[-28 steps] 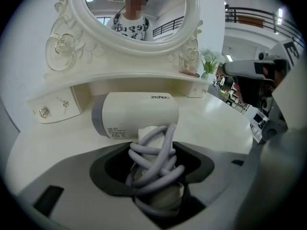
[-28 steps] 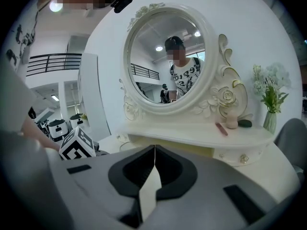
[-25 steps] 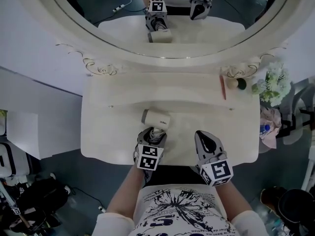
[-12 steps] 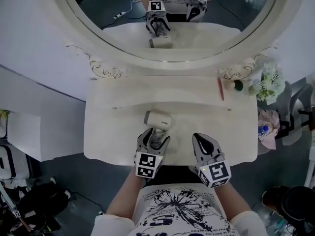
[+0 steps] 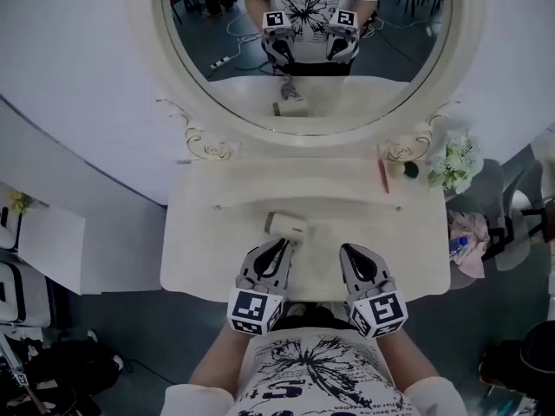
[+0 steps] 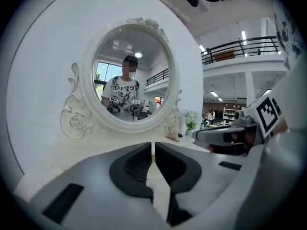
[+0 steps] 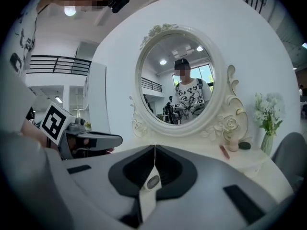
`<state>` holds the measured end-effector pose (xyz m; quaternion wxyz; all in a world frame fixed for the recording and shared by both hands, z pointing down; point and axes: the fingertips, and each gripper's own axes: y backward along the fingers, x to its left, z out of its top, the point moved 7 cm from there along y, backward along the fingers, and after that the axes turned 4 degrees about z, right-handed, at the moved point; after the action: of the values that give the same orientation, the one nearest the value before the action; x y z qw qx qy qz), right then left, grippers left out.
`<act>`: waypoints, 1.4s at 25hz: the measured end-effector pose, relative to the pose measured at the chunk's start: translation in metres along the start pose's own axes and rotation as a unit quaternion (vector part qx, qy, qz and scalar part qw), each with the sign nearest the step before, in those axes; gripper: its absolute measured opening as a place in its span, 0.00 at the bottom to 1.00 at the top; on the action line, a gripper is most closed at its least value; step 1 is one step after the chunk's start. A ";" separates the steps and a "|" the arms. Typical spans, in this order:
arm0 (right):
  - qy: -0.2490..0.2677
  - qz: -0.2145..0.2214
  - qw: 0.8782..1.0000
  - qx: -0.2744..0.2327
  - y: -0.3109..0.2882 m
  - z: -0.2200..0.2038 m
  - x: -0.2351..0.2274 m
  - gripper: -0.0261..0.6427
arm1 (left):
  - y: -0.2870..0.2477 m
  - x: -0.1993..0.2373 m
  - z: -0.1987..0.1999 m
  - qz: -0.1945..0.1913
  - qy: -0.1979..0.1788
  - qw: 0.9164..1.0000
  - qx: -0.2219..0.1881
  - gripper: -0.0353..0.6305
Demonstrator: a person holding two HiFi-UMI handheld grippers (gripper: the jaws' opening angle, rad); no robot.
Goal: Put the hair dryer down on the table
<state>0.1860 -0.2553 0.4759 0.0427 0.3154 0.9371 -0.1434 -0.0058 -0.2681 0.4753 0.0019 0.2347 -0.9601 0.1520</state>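
Note:
A cream hair dryer (image 5: 286, 226) lies on its side on the cream dressing table (image 5: 199, 250), near the middle. My left gripper (image 5: 279, 247) sits just in front of it, toward the table's front edge. Its jaws are closing, only a thin slit is left between them in the left gripper view (image 6: 153, 147), and nothing is between them. My right gripper (image 5: 348, 252) rests beside it on the right, shut and empty (image 7: 154, 148). Through the hollow below its tips a white vented part of the hair dryer (image 7: 152, 182) shows.
An oval mirror (image 5: 303, 50) in an ornate frame stands at the back of the table. At the back right lie a red stick (image 5: 382, 176) and a small dark-topped pot (image 5: 409, 169). White flowers (image 5: 457, 159) stand off the right corner.
My left gripper has let go of the hair dryer's handle, drawn back toward the person and closed its jaws. The hair dryer stays on the table. The right gripper has hardly moved.

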 end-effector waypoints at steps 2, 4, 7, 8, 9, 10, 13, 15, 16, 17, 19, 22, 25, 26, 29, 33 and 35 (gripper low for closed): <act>0.002 -0.004 1.000 -0.014 0.005 0.009 0.003 0.07 | 0.008 -0.001 0.013 0.000 -0.006 1.000 -0.017 0.10; 0.004 -0.008 1.000 -0.029 0.010 0.018 0.005 0.07 | 0.013 -0.002 0.026 -0.001 -0.011 0.999 -0.036 0.09; 0.019 -0.012 0.999 -0.050 0.017 0.029 0.008 0.07 | 0.021 -0.003 0.044 -0.002 -0.019 0.998 -0.062 0.09; 0.026 -0.012 0.998 -0.056 0.019 0.032 0.010 0.07 | 0.025 -0.004 0.050 -0.001 -0.025 0.997 -0.070 0.09; 0.032 -0.012 0.997 -0.062 0.022 0.035 0.011 0.07 | 0.029 -0.005 0.055 0.000 -0.030 0.996 -0.078 0.09; 0.039 -0.011 0.997 -0.068 0.025 0.038 0.012 0.07 | 0.034 -0.006 0.059 0.002 -0.035 0.996 -0.086 0.09; 0.057 -0.003 0.995 -0.085 0.032 0.049 0.015 0.07 | 0.047 -0.010 0.072 0.006 -0.036 0.994 -0.105 0.09; 0.069 0.000 0.993 -0.094 0.037 0.055 0.016 0.07 | 0.054 -0.012 0.080 0.011 -0.032 0.993 -0.117 0.09; 0.073 0.000 0.993 -0.097 0.039 0.058 0.017 0.07 | 0.057 -0.012 0.083 0.013 -0.032 0.992 -0.123 0.09; 0.077 -0.001 0.992 -0.100 0.040 0.060 0.017 0.07 | 0.059 -0.012 0.086 0.015 -0.032 0.991 -0.127 0.09; 0.081 -0.005 0.991 -0.104 0.043 0.062 0.017 0.07 | 0.061 -0.012 0.090 0.015 -0.035 0.990 -0.134 0.09; 0.082 -0.012 0.991 -0.104 0.047 0.060 0.017 0.07 | 0.063 -0.014 0.090 0.016 -0.041 0.990 -0.137 0.09; 0.090 -0.011 0.991 -0.101 0.049 0.061 0.019 0.07 | 0.065 -0.016 0.089 0.015 -0.043 0.990 -0.137 0.09; 0.091 -0.012 0.991 -0.100 0.050 0.061 0.019 0.07 | 0.065 -0.017 0.088 0.018 -0.047 0.989 -0.137 0.09; 0.091 -0.016 0.991 -0.100 0.053 0.061 0.020 0.07 | 0.067 -0.020 0.085 0.030 -0.053 0.989 -0.135 0.09; 0.097 -0.019 0.990 -0.099 0.054 0.061 0.020 0.07 | 0.067 -0.022 0.083 0.029 -0.048 0.990 -0.129 0.09; 0.099 -0.020 0.990 -0.098 0.055 0.061 0.020 0.07 | 0.066 -0.021 0.084 0.026 -0.048 0.990 -0.127 0.09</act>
<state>0.2028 -0.2200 0.4008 -0.0222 0.3040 0.9522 -0.0197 -0.0117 -0.2275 0.3743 -0.0178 0.2144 -0.9764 0.0172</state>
